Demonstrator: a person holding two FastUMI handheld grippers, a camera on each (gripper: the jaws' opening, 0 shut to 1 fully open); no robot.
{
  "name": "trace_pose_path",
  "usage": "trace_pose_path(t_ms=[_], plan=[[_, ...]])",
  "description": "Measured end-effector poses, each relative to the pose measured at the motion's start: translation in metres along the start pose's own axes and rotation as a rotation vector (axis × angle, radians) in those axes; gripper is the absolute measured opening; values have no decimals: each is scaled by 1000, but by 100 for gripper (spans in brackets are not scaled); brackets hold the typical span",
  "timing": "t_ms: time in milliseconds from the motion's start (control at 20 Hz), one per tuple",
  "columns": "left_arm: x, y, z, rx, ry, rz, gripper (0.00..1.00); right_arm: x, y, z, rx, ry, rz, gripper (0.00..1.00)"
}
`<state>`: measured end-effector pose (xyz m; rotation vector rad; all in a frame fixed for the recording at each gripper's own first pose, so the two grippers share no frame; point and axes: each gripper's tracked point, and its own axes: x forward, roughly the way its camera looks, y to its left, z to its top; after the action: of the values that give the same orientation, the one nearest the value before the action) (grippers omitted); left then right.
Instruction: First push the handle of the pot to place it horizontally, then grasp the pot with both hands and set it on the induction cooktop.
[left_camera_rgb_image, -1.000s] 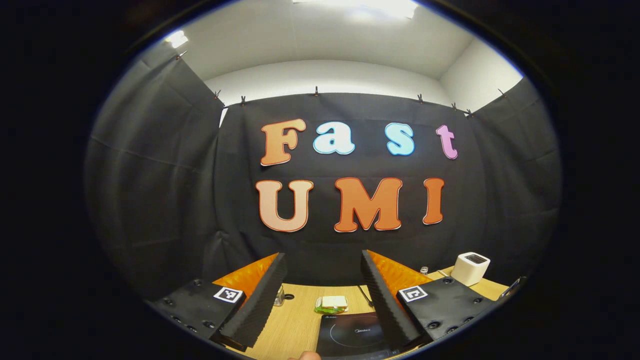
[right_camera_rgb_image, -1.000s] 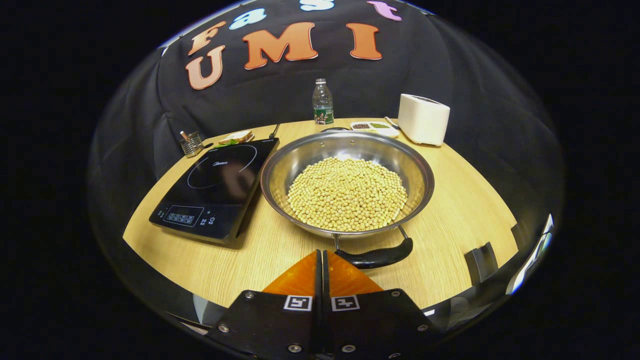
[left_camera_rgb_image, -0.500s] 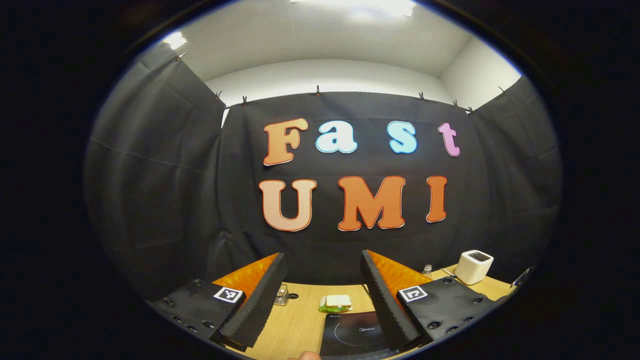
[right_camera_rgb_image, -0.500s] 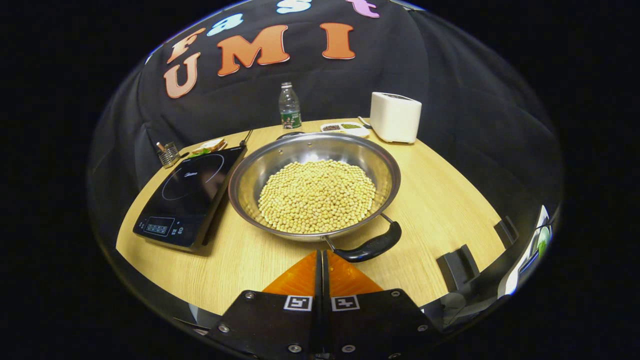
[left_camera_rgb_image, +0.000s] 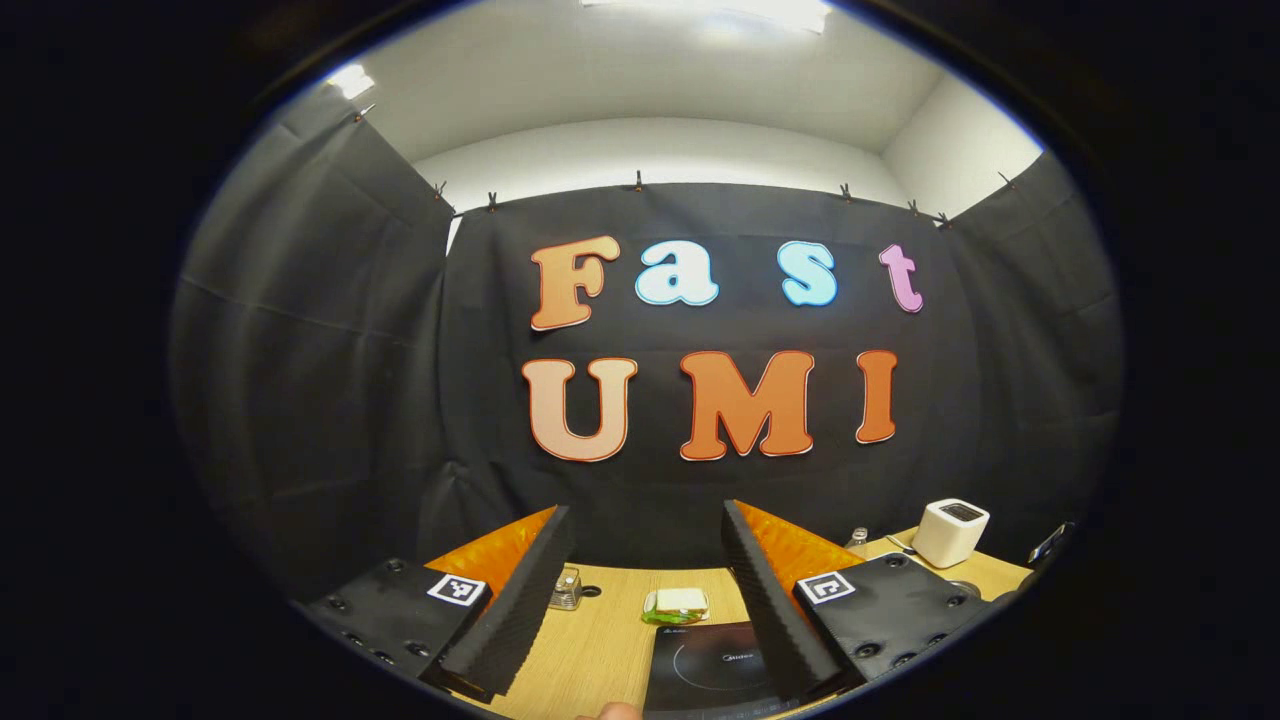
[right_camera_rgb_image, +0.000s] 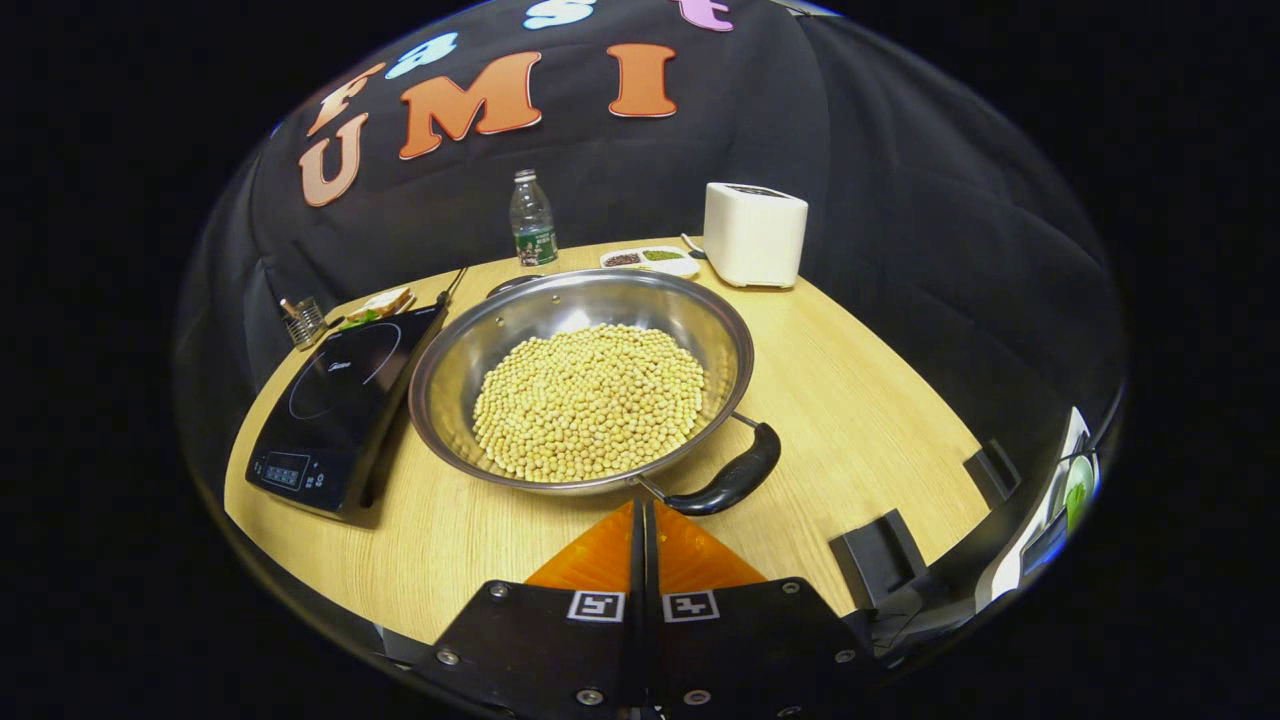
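Wooden table (right_camera_rgb_image: 880, 380) carries a wide steel pot (right_camera_rgb_image: 580, 385) heaped with pale soybeans, black handle (right_camera_rgb_image: 728, 482) at the pot's 4 o'clock, and the black induction cooktop (right_camera_rgb_image: 335, 395) just beside the pot at its 9 o'clock. Right gripper (right_camera_rgb_image: 643, 508) has fingers pressed together, tips just short of the handle's near end. Left gripper (left_camera_rgb_image: 645, 560) is held high with fingers spread wide, nothing between them.

Around me hangs the clipped black cloth wall (left_camera_rgb_image: 320, 380), with a white ceiling (left_camera_rgb_image: 640, 90) and bright ceiling light (left_camera_rgb_image: 740, 12) above; before me lies the round pale wooden table (right_camera_rgb_image: 880, 400).
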<state>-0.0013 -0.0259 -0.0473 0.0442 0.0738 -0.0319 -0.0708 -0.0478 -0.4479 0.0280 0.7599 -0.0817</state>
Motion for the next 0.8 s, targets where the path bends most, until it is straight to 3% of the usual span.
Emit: trace_pose_path(t_ms=[800], plan=[[0,3,-1,4,8,13,99,39,-51,33,18,-1,-85,0]])
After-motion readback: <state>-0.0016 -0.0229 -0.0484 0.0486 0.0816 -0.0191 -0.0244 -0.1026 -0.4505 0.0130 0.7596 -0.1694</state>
